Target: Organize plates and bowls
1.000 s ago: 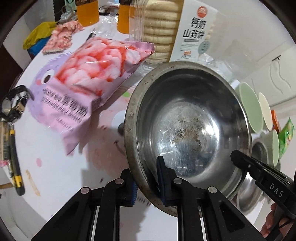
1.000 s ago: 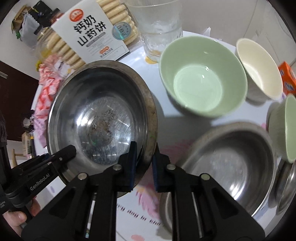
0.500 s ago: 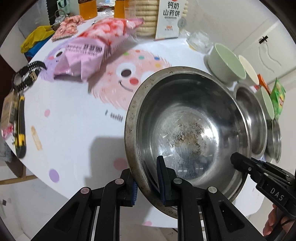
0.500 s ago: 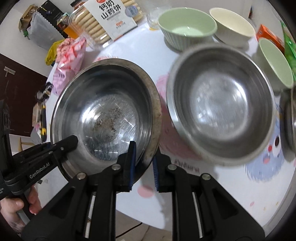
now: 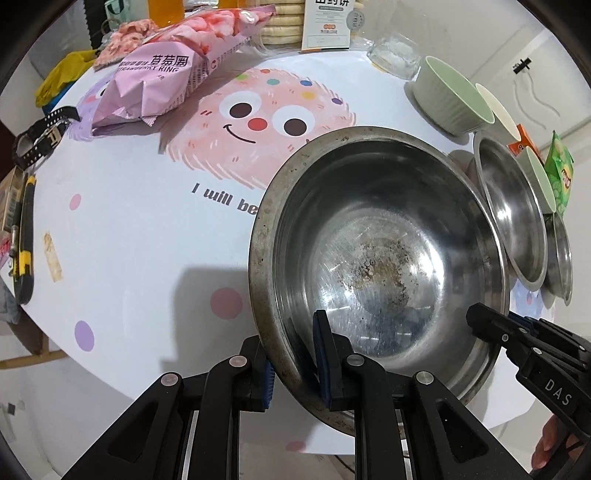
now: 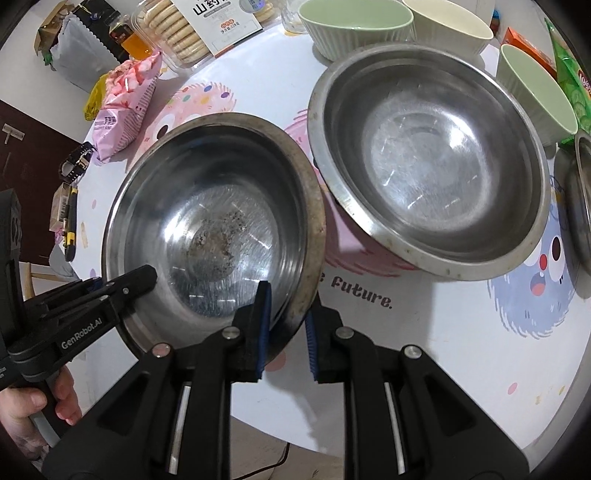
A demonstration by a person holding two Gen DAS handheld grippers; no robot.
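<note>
Clamped on opposite sides of the stained steel bowl's (image 5: pixel 380 254) rim, both the left gripper (image 5: pixel 293 360) and the right gripper (image 6: pixel 286 325), one pad inside and one outside, holding it tilted above the desk (image 5: pixel 147 236) just beside the second steel bowl (image 6: pixel 428 158). Not yet nested, by the look of it, with the green bowls (image 6: pixel 354 26), cream bowl (image 6: pixel 450 26) and small steel dish (image 6: pixel 580 199) beyond that second bowl also unstacked. Readable: "STRAWBERRY RING" on the pink snack bag (image 5: pixel 166 74), "I will be" and "future." on the desk, "DAS" and "GenRobot.AI" on the gripper bodies.
</note>
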